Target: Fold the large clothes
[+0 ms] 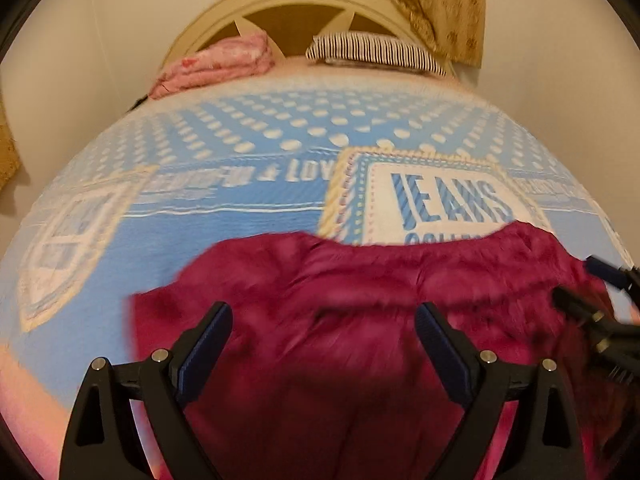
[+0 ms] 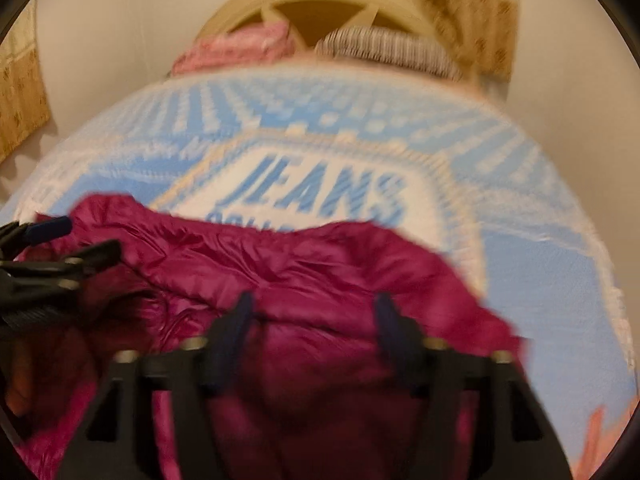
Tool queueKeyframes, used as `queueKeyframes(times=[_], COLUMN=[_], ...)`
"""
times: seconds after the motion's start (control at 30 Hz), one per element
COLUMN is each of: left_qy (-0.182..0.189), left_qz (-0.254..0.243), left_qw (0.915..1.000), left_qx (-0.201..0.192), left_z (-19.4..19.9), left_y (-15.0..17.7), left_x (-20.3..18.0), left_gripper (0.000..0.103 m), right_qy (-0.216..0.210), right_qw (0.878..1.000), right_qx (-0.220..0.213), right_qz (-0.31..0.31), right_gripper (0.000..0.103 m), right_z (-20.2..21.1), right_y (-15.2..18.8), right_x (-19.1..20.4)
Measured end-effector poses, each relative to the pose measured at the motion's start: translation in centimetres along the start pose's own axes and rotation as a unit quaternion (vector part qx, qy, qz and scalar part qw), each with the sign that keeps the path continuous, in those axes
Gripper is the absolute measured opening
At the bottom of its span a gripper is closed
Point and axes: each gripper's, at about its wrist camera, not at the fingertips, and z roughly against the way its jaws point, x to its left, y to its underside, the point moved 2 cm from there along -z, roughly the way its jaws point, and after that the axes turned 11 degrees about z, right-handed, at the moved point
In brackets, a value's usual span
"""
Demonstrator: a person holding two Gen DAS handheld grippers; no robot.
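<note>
Bedspread (image 1: 240,216) lies bare beyond magenta jacket's (image 1: 340,280) far edge.

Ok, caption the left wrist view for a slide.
Open left hand-held gripper above a magenta garment on the blue bedspread.

Blue-and-white bedspread (image 1: 248,224) fills the area ahead of the fingers; white "JEANS" patch (image 1: 444,204) just past the tips, right of centre. Far end: arched cream headboard (image 1: 296,4). Folded pink blanket (image 1: 216,64) ahead-left, striped pillow (image 1: 376,52) ahead-right, both against it. Patterned tan curtain (image 1: 444,4) hangs upper right.
</note>
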Motion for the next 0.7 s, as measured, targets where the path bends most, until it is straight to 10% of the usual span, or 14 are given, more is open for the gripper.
queueKeyframes(times=[0.43, 0.7], left_qy=[-0.043, -0.051], left_qz=[-0.009, -0.014], left_qw=[0.9982, 0.9981], left_qx=[0.041, 0.032], left_z=[14.4, 18.8], left_y=[19.0, 25.4], left_x=[11.7, 13.8], left_gripper=[0.093, 0.093], right_qy=[-0.020, -0.007], right_qw=[0.994, 0.988], right_qx=[0.077, 0.082], right_qz=[-0.079, -0.132], right_gripper=[0.086, 0.086], right_z=[14.5, 21.8], right_y=[18.6, 27.2], right_x=[-2.5, -1.6])
